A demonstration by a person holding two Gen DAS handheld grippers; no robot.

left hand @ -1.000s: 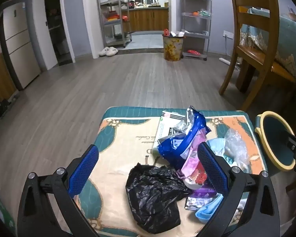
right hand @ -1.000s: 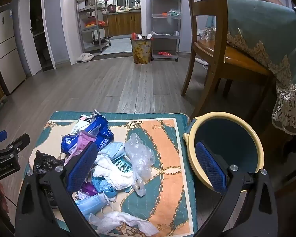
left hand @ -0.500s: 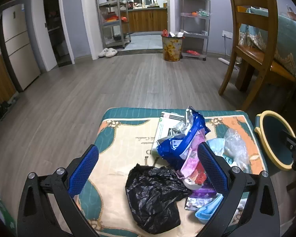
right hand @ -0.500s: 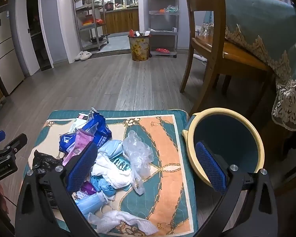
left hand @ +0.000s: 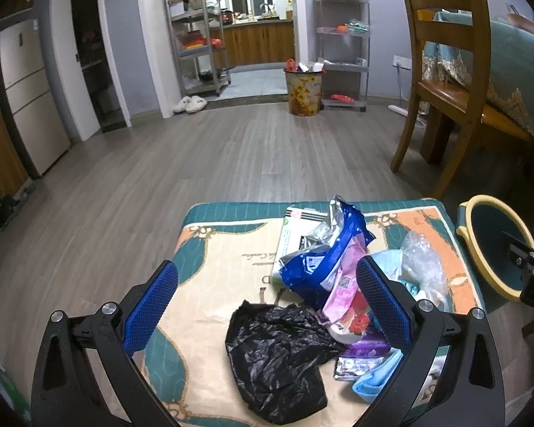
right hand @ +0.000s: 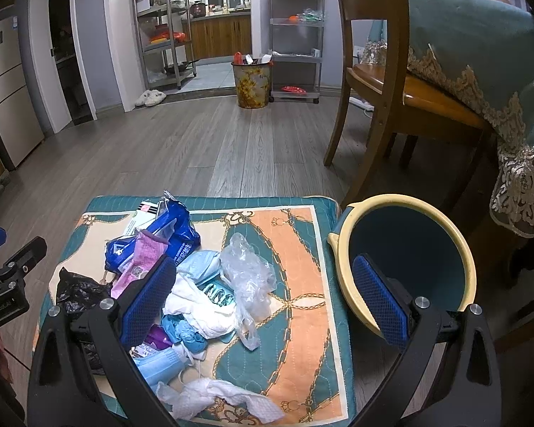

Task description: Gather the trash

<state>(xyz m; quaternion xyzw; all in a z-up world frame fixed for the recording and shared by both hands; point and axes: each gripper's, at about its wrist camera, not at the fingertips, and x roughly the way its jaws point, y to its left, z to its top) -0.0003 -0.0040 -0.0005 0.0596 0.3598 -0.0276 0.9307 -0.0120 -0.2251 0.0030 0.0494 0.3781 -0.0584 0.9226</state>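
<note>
Both tongs stand wide apart and hold nothing: the left tongs hover over the black bag, the right tongs over the pile's right edge, near the bin. The trash lies heaped on a patterned cushion. Just beside its right edge stands the yellow-rimmed bin. The black plastic bag looks light, limp and slippery; pinch a bunched fold. The blue foil wrapper seems crinkly and stiffer; take an edge. The clear bag and white tissues probably weigh almost nothing.
</note>
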